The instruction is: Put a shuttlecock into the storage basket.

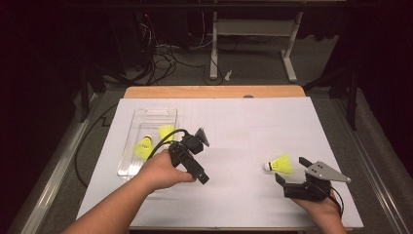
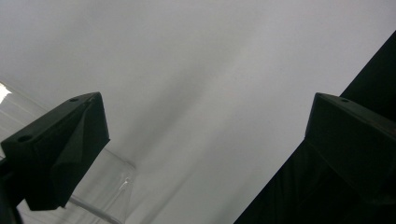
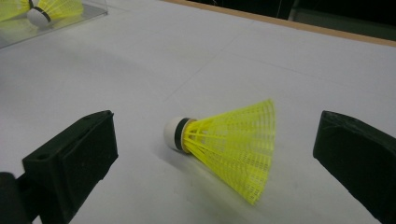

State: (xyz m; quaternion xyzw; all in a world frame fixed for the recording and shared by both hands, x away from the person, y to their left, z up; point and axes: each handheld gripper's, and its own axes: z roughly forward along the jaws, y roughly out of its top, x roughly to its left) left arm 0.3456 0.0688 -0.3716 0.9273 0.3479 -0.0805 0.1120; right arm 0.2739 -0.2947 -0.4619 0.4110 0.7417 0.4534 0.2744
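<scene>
— Where's the loose shuttlecock [image 3: 224,144]?

— On its side on the white table [image 1: 243,195], right of centre, just ahead of the right gripper [image 1: 292,170], whose jaws are spread and empty.

— And the others?

— Two lie in the clear tray [image 1: 146,117] at the left. So three in all: two apparently done, one left.

— The left gripper [image 2: 205,154]?

— Near the tray, jaws wide apart, holding nothing.

text: none showing readable | labels: none | brands: none | numbers: none | signs: none on any surface
</scene>
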